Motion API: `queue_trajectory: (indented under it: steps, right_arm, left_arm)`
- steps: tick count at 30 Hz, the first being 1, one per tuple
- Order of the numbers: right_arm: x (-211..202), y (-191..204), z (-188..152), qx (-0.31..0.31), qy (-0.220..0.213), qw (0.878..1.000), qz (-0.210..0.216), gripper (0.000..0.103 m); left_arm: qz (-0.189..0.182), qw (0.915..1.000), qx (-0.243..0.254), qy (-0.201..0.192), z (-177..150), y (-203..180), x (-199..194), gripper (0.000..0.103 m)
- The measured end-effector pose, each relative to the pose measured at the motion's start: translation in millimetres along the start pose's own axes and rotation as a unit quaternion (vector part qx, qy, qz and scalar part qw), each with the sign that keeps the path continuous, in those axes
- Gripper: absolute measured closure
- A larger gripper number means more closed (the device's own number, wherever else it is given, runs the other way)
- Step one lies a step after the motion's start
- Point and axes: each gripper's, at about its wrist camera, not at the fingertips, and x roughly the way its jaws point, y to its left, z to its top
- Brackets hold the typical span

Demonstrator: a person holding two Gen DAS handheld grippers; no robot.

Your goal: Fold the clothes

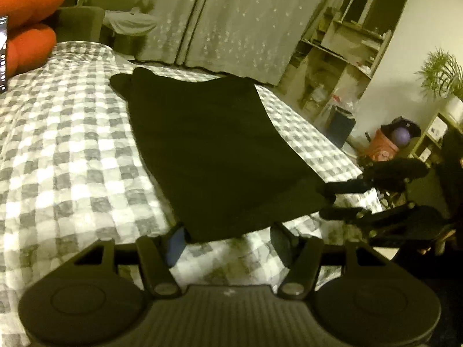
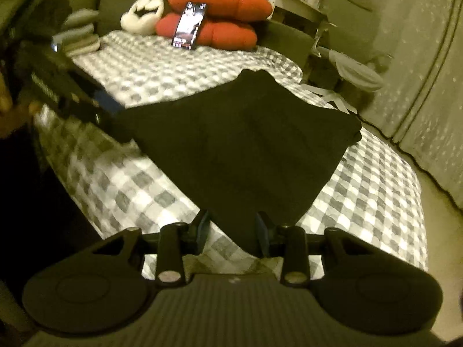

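Note:
A black garment [image 1: 208,144] lies spread flat on a bed with a grey-and-white checked cover [image 1: 72,144]. My left gripper [image 1: 228,241] is open wide at the garment's near hem, and the edge lies between its fingers. My right gripper [image 1: 332,201] reaches in from the right, its two fingers apart around the garment's near right corner. In the right wrist view the garment [image 2: 246,144] runs down to a corner between the open fingers of the right gripper [image 2: 233,230]. The left gripper [image 2: 110,110] shows blurred at the cloth's left corner.
Red cushions [image 2: 220,20] with a lit phone [image 2: 189,26] leaning on them, a white plush [image 2: 141,14] and a stack of folded clothes [image 2: 78,37] sit at the bed's head. Curtains [image 1: 231,20], shelves [image 1: 341,52], an orange bucket [image 1: 385,144] and a plant [image 1: 442,72] stand beyond the bed.

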Motion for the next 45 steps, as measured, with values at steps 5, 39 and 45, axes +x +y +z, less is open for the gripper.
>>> queue_trajectory:
  steps: [5,39,45]
  right_arm:
    - [5,-3,-3,0.013,0.024,1.0,0.017,0.067]
    - [-6,-14,3,0.015,-0.027,1.0,0.0,0.099]
    - [-15,-31,10,0.059,-0.06,0.996,0.01,0.099]
  left_arm:
    - [-0.033,0.9987,-0.03,-0.026,1,9,-16,0.043]
    - [-0.024,0.9908,0.133,0.01,2,-35,12,0.017]
    - [0.027,0.9792,0.2,0.021,9,-41,27,0.018]
